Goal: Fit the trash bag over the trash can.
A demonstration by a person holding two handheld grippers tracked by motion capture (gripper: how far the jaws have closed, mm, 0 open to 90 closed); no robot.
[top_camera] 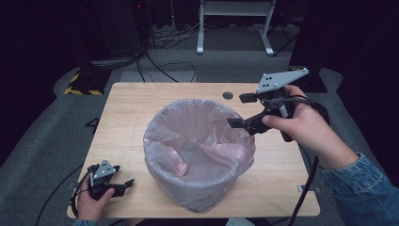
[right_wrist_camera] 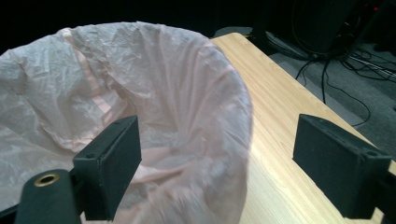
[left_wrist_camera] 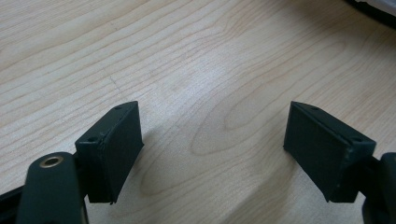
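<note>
Dark room, cables all over the grey floor at the top of the high view, and a light wooden table taking up the middle of the frame. Sitting dead center on it is a bin lined with a thin pink bag, the bag's edge folded over the rim and its slack crumpled down inside.

My right gripper is up at the right of the frame, hovering just off the bin's far-right rim with its jaws spread wide and nothing between them. In the right gripper view the bag's rim runs up between the two jaws, nearer the left one — so I'd guess I'm lined up that way to pinch the liner's edge, probably to tug or straighten it. Not touching the plastic yet as far as I can tell.

The left gripper is parked low in the bottom left corner of the high view, near the table's front edge and apart from the bin. Its own view has bare wood grain between the jaws, also spread, holding nothing — looks like it's just resting out of the way while the right one does the work.
</note>
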